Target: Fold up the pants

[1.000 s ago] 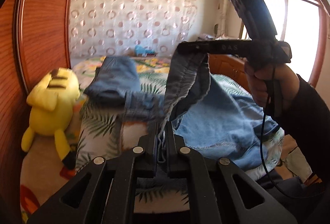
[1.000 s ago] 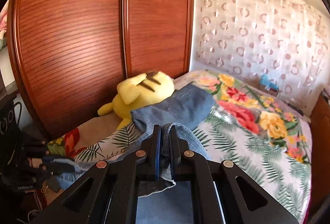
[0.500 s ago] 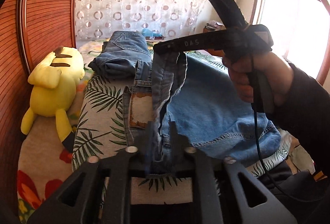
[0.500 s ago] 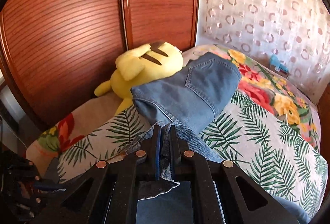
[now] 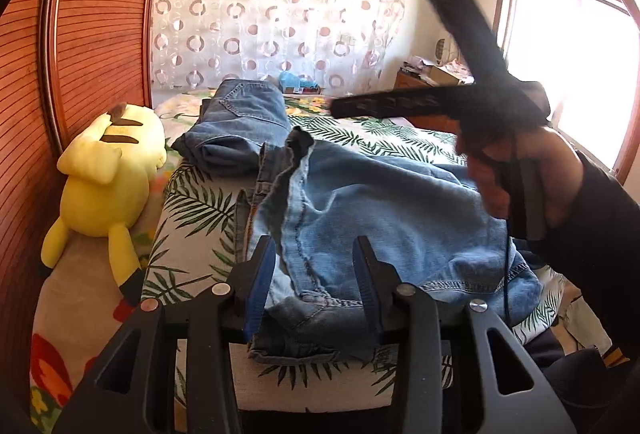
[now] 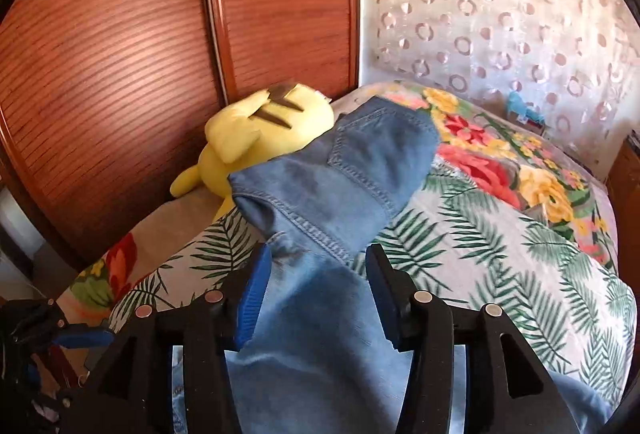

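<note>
Light blue jeans (image 5: pixel 380 214) lie loosely spread on the flowered bed (image 5: pixel 192 202), one dark-lined edge standing up in a ridge. My left gripper (image 5: pixel 314 274) hovers low over their near end; its jaws are opening, with denim between the blue pads and not pinched. The right gripper (image 5: pixel 340 107), held by a hand (image 5: pixel 520 174), is blurred above the jeans' far side. In the right wrist view its jaws (image 6: pixel 316 274) are opening too, with the light jeans (image 6: pixel 312 334) running loose under them. A darker folded pair (image 5: pixel 240 122) (image 6: pixel 340 174) lies beyond.
A yellow plush toy (image 5: pixel 108 174) (image 6: pixel 260 130) lies along the bed's left side against the wooden wardrobe doors (image 6: pixel 120 54). A patterned curtain (image 5: pixel 272 14) hangs behind the bed, and a bright window (image 5: pixel 568 54) is at the right. The bed's near edge is just below my left gripper.
Both grippers held a raised fold of the light jeans, shut on it. Both have now opened, and the denim has dropped onto the bed. The right gripper has drawn up and back.
</note>
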Tool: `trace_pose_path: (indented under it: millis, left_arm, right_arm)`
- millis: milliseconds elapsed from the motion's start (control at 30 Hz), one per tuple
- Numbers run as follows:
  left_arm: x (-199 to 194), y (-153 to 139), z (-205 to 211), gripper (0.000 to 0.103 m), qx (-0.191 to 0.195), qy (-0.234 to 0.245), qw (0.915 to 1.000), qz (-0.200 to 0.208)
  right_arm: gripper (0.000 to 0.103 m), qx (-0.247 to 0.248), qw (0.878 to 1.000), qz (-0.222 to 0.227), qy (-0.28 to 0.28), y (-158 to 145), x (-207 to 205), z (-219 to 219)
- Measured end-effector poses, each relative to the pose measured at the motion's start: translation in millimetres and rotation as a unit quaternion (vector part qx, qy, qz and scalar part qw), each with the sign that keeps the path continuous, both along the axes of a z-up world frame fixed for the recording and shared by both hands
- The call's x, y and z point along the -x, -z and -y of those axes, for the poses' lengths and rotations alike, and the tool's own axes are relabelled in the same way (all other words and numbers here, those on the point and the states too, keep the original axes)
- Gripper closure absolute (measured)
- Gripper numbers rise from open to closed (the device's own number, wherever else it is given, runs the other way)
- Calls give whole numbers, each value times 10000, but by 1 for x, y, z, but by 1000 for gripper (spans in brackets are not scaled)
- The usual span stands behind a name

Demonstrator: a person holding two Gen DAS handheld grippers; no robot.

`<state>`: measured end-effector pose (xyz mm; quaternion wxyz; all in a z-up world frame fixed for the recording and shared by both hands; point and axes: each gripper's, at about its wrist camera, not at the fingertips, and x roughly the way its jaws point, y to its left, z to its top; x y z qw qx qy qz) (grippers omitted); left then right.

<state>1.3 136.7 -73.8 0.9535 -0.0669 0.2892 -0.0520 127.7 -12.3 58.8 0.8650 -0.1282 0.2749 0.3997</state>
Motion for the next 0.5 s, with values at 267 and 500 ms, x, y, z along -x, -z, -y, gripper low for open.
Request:
trace_pose_path:
  millis: [267,500]
  left_arm:
    - [-16,16,2,62,40,-33,9997,-232]
    - [-30,34,4,62,-30,-135,9984,-540]
  right_arm:
    - [51,133,9979,2,639,44,20,108]
    - [51,125,9892,-466,1384,95,24,190]
